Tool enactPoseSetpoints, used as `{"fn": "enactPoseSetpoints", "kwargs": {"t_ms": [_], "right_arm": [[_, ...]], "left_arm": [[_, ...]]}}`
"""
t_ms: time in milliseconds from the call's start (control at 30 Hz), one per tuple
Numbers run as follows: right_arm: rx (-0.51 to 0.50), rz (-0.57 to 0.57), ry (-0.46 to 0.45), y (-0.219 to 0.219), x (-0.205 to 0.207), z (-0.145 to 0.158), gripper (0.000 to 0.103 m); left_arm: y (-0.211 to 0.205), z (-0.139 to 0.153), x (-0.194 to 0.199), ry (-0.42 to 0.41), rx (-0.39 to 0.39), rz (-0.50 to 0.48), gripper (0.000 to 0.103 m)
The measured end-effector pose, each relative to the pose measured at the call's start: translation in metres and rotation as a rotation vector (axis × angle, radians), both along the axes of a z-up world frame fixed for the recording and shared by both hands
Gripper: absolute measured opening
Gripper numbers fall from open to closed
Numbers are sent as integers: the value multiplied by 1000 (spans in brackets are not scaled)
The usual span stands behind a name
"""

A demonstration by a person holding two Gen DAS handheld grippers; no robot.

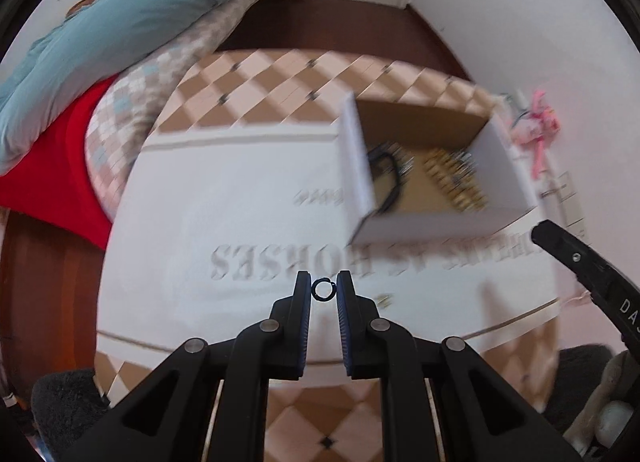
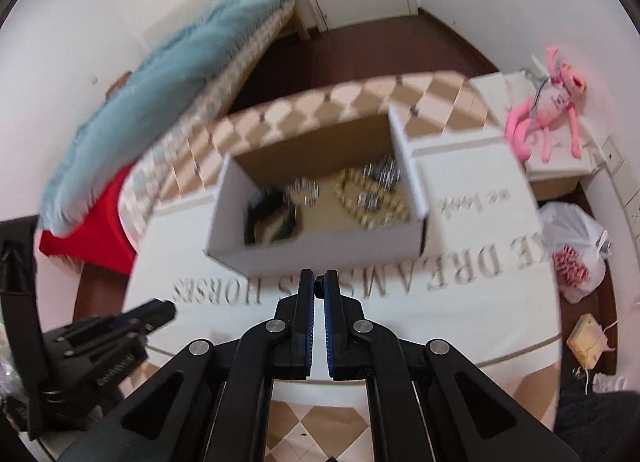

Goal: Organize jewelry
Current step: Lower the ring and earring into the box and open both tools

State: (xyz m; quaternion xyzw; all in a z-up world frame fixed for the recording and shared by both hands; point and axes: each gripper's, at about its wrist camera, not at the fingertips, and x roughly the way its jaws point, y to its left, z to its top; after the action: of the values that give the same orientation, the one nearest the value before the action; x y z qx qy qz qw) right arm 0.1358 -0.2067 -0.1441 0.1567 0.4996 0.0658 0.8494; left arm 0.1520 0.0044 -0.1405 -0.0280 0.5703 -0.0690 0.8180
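A small black ring point(image 1: 323, 289) is pinched upright between the tips of my left gripper point(image 1: 324, 282), above the white lettered mat point(image 1: 240, 202). My right gripper point(image 2: 319, 279) is shut on a small dark piece point(image 2: 319, 287), seen edge-on at its tips. Just beyond both stands an open white cardboard box point(image 2: 224, 218), which in the left wrist view point(image 1: 356, 166) sits to the upper right. Inside lie a black bangle point(image 2: 264, 214), a gold bead bracelet point(image 2: 372, 202) and silver pieces point(image 2: 306, 192). A tiny gold item point(image 1: 384, 299) lies on the mat beside the left fingers.
The mat covers a table with a checked cloth point(image 1: 280, 78). A bed with a blue quilt point(image 1: 120, 30) runs along the left. A pink plush toy point(image 2: 552, 110) sits on a white box at the right, with a plastic bag point(image 2: 576, 250) on the floor below.
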Motion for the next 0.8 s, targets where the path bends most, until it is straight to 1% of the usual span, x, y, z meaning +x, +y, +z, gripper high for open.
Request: {"fn": "enactPoseSetpoints", "kwargs": {"t_ms": [100, 200, 267, 333, 367, 400, 433, 467, 500, 533, 567, 600, 667, 700, 733, 767, 800], "right_arm": [[4, -2, -24, -8, 19, 18, 5], [-17, 20, -13, -14, 48, 21, 5], [-25, 40, 21, -14, 66, 16, 5], [-15, 78, 80, -15, 85, 5, 5], [1, 79, 110, -17, 93, 0, 6], [11, 75, 132, -19, 99, -6, 6], [0, 69, 148, -22, 104, -9, 6], [-12, 68, 152, -24, 108, -10, 6], [-15, 64, 153, -26, 110, -10, 7], [-11, 58, 152, -29, 111, -9, 8], [-15, 53, 150, -31, 111, -8, 13], [-17, 47, 146, -34, 111, -6, 22], [-26, 36, 139, -38, 109, -3, 30], [-40, 32, 135, -39, 107, -1, 30], [-57, 29, 135, -40, 106, 0, 31], [-90, 25, 139, -40, 105, 1, 34], [-111, 24, 138, -40, 103, 2, 41]], "left_arm": [[-14, 18, 25, -6, -62, -24, 10], [-35, 26, 56, 13, -95, -67, 10], [-47, 22, 76, 53, -102, -94, 11], [-57, 16, 95, 78, -95, -111, 12], [-59, 13, 103, 91, -90, -113, 12], [-60, 10, 110, 105, -85, -108, 17], [-60, 7, 118, 120, -77, -98, 27], [-59, 6, 124, 121, -67, -92, 32], [-58, 8, 128, 112, -61, -82, 48], [-56, 9, 129, 101, -46, -73, 66], [-54, 11, 130, 90, -32, -64, 72], [-51, 13, 131, 81, -23, -54, 74], [-45, 14, 130, 77, -7, -43, 75], [-43, 14, 129, 74, 4, -37, 82], [-41, 14, 127, 66, 21, -33, 94], [-40, 14, 125, 59, 35, -32, 97], [-39, 13, 121, 50, 48, -26, 99]]}}
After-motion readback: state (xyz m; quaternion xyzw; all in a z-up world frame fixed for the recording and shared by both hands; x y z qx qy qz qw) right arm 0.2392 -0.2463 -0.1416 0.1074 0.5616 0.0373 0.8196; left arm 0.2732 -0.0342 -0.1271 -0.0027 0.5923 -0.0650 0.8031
